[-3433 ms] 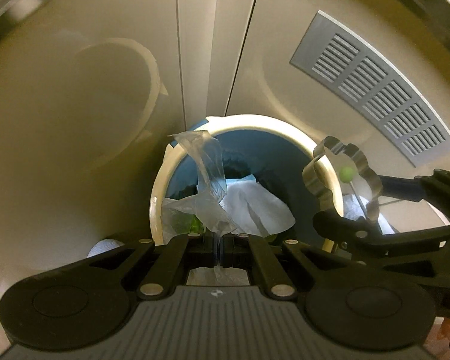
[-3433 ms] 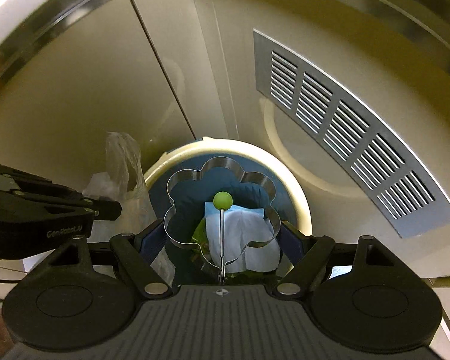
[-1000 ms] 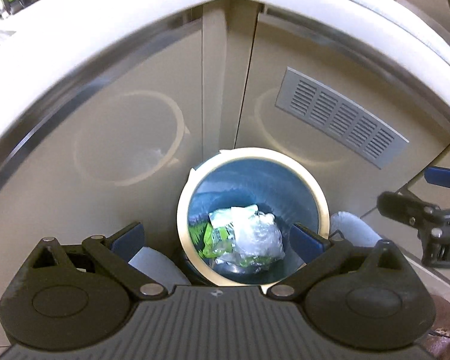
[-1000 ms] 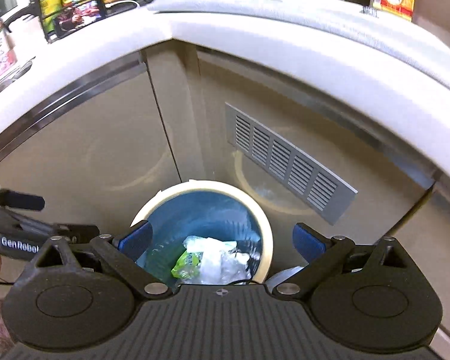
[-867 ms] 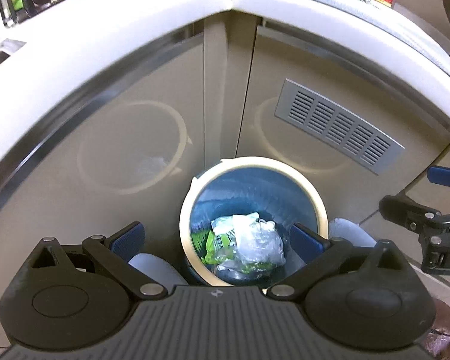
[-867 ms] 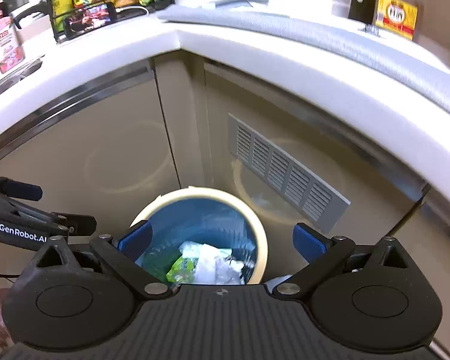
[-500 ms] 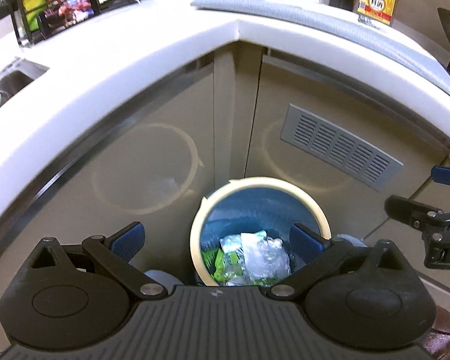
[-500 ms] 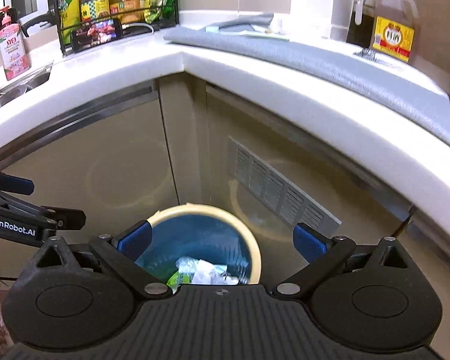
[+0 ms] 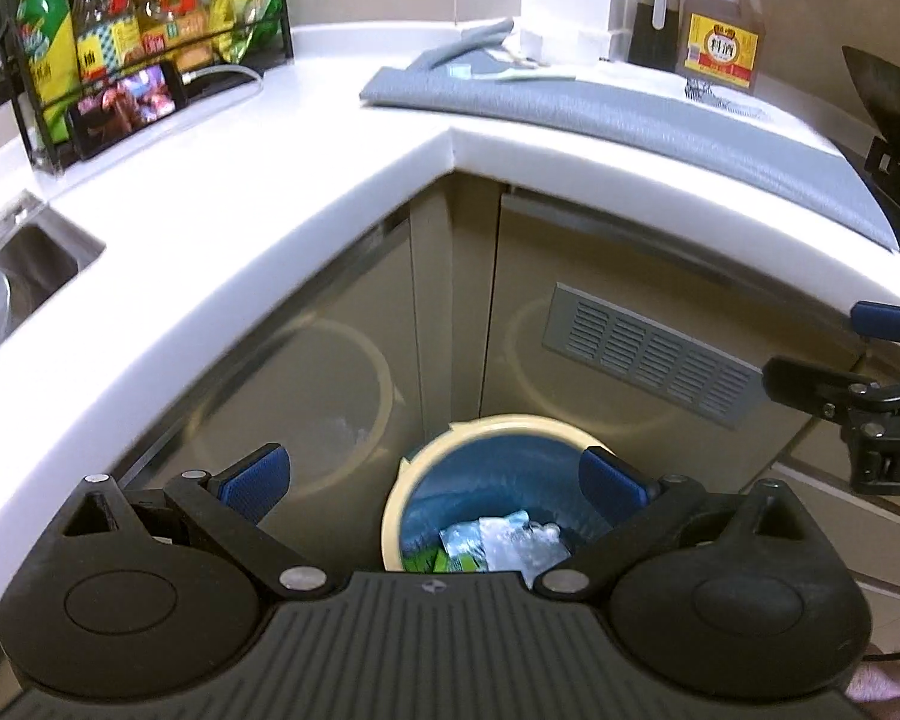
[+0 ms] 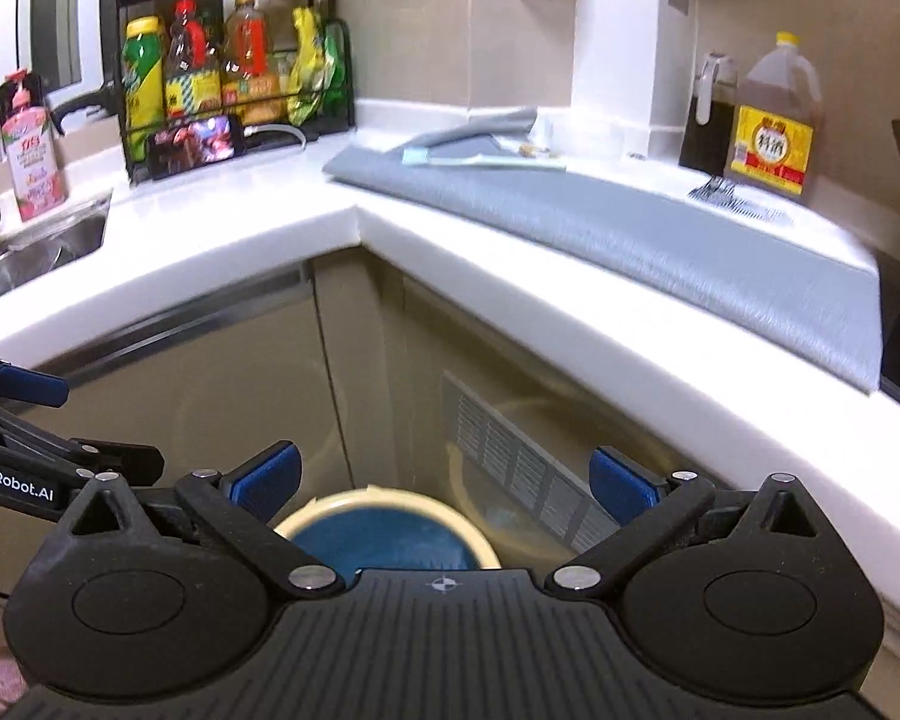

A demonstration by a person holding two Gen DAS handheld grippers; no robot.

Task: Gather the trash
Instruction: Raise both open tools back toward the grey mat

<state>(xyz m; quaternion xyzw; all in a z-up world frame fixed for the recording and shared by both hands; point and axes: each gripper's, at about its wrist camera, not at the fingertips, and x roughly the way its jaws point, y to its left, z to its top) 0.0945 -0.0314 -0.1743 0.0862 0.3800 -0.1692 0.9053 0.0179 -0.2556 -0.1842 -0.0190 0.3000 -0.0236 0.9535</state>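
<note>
A round bin with a cream rim and blue liner stands on the floor in the corner under the counter. Crumpled clear plastic and green wrappers lie inside it. My left gripper hangs open and empty above the bin. My right gripper is open and empty too, higher up, with the bin rim just showing below it. On the grey counter mat, far corner, lie pale flat scraps and a small black clip-like object.
The white L-shaped counter overhangs beige cabinet doors with a grey vent. A sink is at left, a bottle rack behind it, oil bottles at right, a dark wok far right.
Both grippers have risen from the bin, open and empty, and the countertop has come into view. The plastic and the metal flower-shaped ring held earlier are gone from the fingers.
</note>
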